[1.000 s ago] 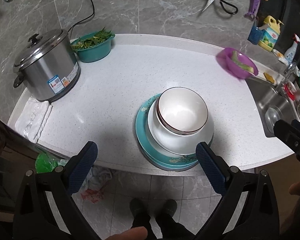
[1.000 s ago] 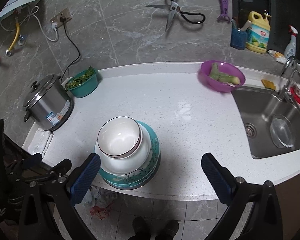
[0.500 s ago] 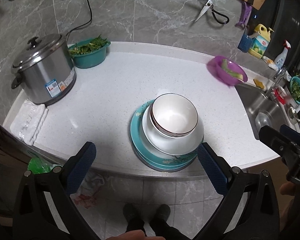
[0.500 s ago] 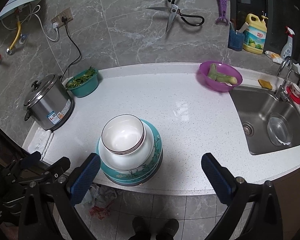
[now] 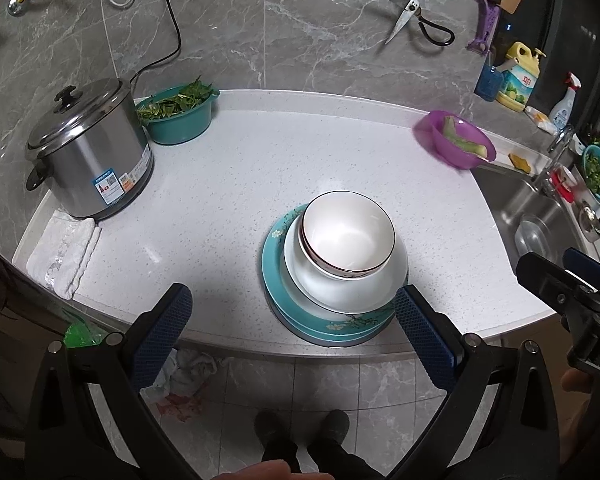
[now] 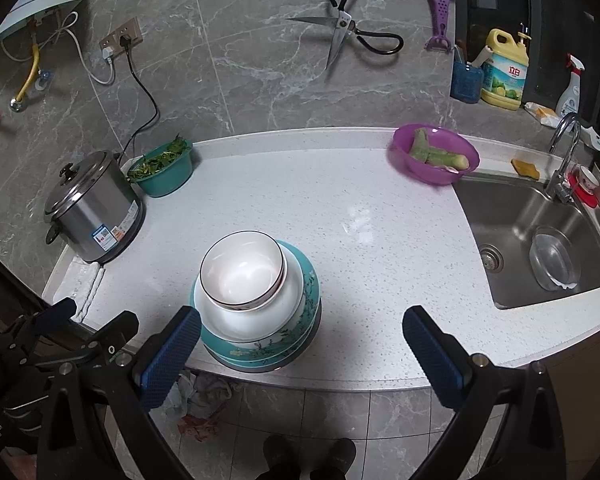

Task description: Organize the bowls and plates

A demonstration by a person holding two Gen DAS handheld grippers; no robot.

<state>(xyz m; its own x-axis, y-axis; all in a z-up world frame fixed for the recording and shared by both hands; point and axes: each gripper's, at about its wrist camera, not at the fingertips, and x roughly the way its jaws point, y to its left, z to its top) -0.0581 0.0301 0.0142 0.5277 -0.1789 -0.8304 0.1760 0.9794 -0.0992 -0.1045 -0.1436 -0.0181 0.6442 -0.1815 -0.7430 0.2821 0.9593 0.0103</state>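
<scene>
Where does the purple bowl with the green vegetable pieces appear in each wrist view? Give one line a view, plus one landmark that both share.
Left wrist: purple bowl at upper right, beside the sink.
Right wrist: purple bowl right of centre, upper half.
Shared landmark: scissors hanging on the wall.

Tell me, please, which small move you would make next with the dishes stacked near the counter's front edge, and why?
Probably bring the right claw forward onto the rim of the top bowl. Both claws are open and empty, short of the counter, and the bowl sits highest on the white dish and teal plates.
</scene>
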